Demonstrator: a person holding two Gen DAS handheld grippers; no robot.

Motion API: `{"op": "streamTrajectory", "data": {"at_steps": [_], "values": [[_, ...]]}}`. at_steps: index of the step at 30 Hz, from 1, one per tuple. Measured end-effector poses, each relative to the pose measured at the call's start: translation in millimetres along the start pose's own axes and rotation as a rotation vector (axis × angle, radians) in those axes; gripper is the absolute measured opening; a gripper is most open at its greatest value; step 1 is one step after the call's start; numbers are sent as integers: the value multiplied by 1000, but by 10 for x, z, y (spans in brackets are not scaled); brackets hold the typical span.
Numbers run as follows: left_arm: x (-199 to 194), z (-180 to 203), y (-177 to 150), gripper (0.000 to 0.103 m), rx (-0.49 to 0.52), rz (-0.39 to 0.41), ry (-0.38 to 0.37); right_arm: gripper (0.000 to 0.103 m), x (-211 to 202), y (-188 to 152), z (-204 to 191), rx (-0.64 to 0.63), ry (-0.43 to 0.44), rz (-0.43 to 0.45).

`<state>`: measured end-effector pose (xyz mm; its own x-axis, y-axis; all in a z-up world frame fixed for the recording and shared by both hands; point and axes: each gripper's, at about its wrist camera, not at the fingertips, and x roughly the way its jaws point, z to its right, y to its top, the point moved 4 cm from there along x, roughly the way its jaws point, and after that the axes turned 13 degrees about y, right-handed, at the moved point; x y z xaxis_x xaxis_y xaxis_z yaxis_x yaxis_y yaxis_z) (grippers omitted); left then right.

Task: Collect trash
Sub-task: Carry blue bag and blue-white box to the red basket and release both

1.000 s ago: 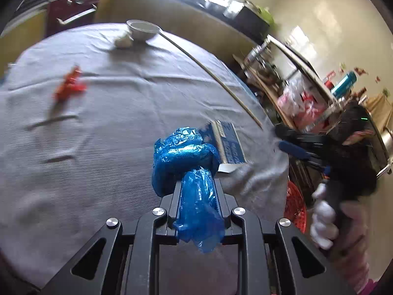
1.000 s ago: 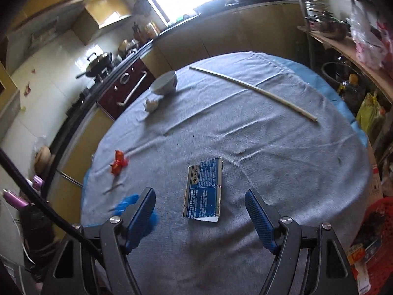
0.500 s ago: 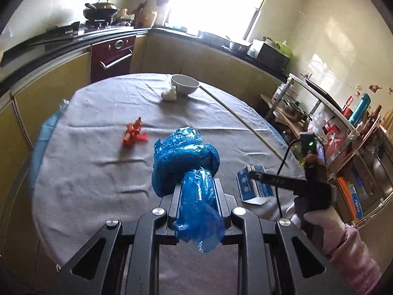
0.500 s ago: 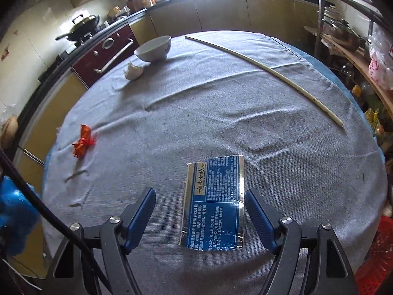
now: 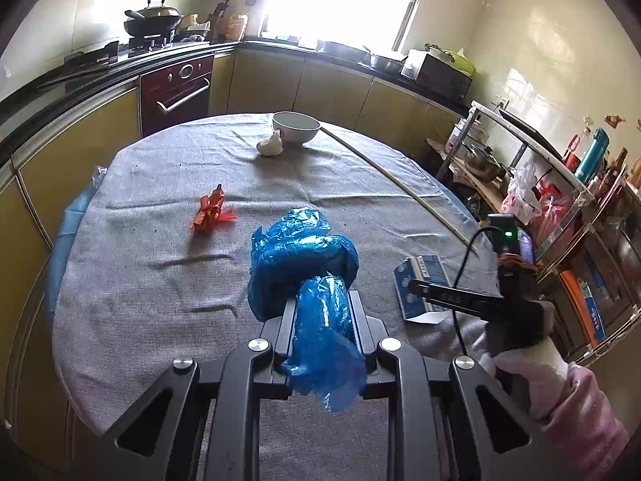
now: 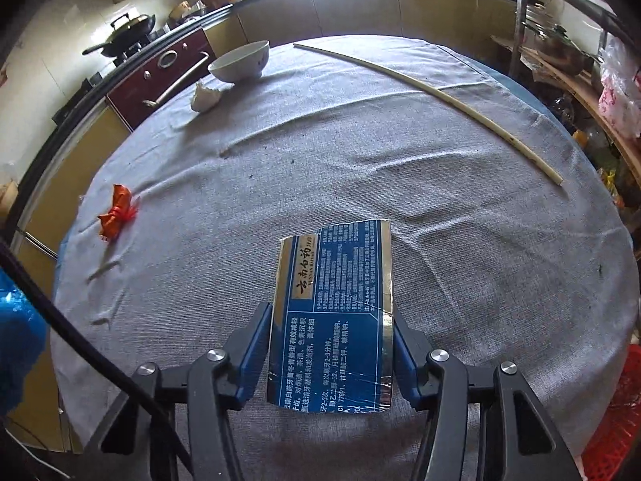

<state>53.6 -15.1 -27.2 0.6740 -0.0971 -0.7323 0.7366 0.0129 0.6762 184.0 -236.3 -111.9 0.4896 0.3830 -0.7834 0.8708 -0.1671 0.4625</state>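
Right then, my left gripper (image 5: 322, 312) was clamped on a crumpled blue plastic bag (image 5: 304, 256), the bag's neck pinched between the black fingers and its bulk bunched up beyond them above the round tabletop covered in grey woven cloth (image 5: 152, 280). My right gripper (image 6: 330, 344) pointed steeply down at a flattened blue cardboard box with white print and a silver edge (image 6: 334, 308), which lay flat on the cloth near the edge of the tabletop on my side; its jaws were closing, the box's near half lay between the blue pads (image 6: 254, 350), and I saw the pads right against its long edges, though I could not tell whether they pressed on it yet. From the left wrist view I saw that same box (image 5: 420, 284) under the right gripper's (image 5: 416, 286) fingers, with a white-gloved hand (image 5: 525, 352) gripping the handle. Farther out on the cloth lay a crumpled red wrapper (image 6: 116, 212), well apart from the box. At the far side stood a white ceramic bowl (image 6: 240, 60) with a scrunched white tissue (image 6: 206, 98) just beside it, and a long thin pale stick (image 6: 432, 92) ran along the cloth towards the right edge.
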Motion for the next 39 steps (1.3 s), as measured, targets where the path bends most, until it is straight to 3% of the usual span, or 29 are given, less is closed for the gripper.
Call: {"op": "streamTrajectory", "data": {"at_steps": [10,17,28,39], "values": [[-21,177,-24,23,61,8,2,58,-640,-159,183,23,80,124],[-78,470,-89,23,150,24,-15,58,-1339,-291,388,16,136,298],[-306,1039,-3,23,281,81,-81,58,-2375,-538,804,20,79,542],[-626,1913,209,23,430,171,-191,58,-3277,-871,1355,89,-9,724]]}}
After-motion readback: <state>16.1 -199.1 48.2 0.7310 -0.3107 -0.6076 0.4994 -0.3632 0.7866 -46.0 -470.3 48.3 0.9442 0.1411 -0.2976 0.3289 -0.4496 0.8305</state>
